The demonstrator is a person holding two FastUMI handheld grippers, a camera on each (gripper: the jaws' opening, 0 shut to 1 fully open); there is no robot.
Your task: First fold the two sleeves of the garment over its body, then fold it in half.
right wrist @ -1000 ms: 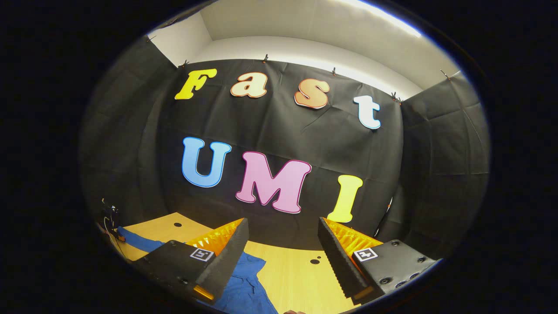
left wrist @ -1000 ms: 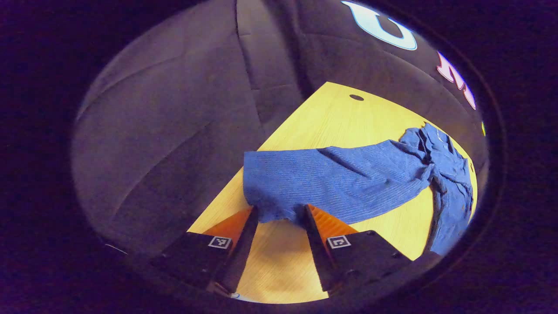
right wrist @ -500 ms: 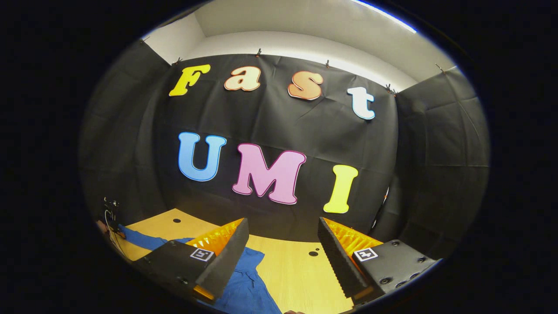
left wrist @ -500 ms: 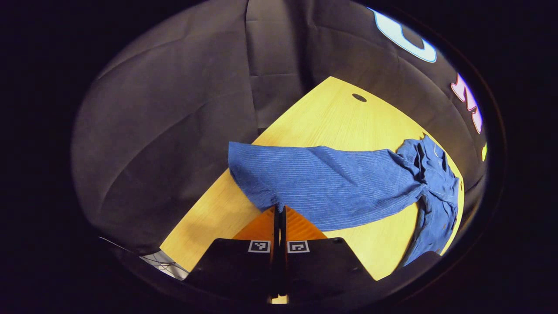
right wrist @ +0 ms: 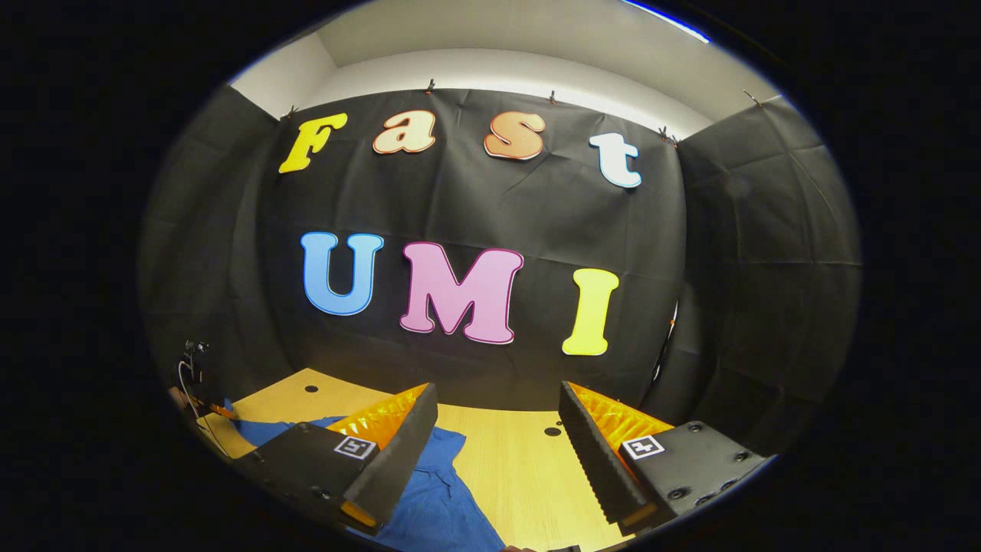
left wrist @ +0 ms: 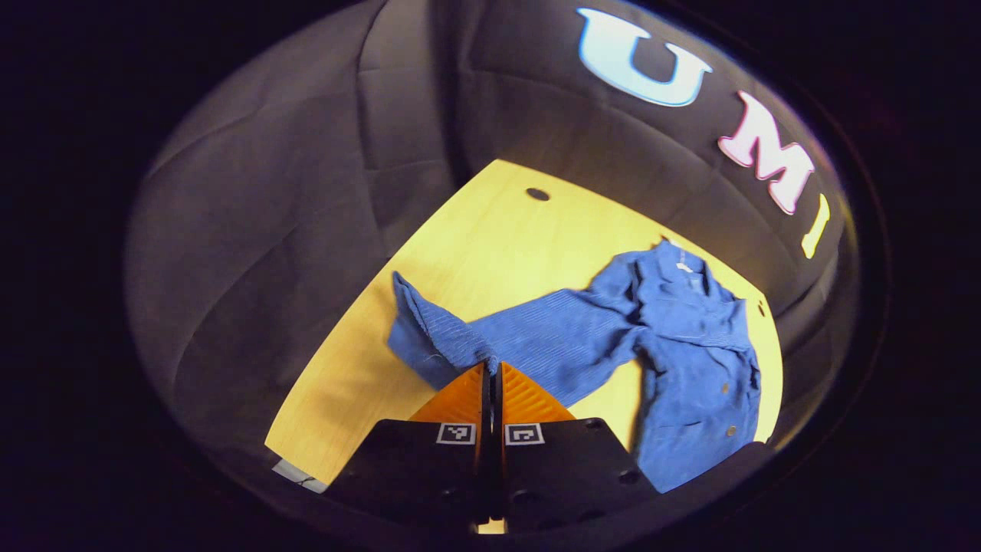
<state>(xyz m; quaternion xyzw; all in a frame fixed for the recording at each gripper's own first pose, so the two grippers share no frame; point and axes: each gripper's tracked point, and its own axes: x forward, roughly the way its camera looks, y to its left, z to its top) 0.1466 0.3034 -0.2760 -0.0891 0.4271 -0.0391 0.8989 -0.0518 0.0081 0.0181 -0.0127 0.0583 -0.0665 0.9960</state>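
A light wooden table (left wrist: 490, 238) has small round holes near its far edge. A blue shirt (left wrist: 690, 360) lies on it, one long sleeve (left wrist: 529, 337) stretched out across the wood.

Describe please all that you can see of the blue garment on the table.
The blue garment is a finely striped shirt with small buttons, lying rumpled on the wooden table. One long sleeve stretches out sideways; the left gripper is shut on its cuff end, which stands raised. The other sleeve is not visible.
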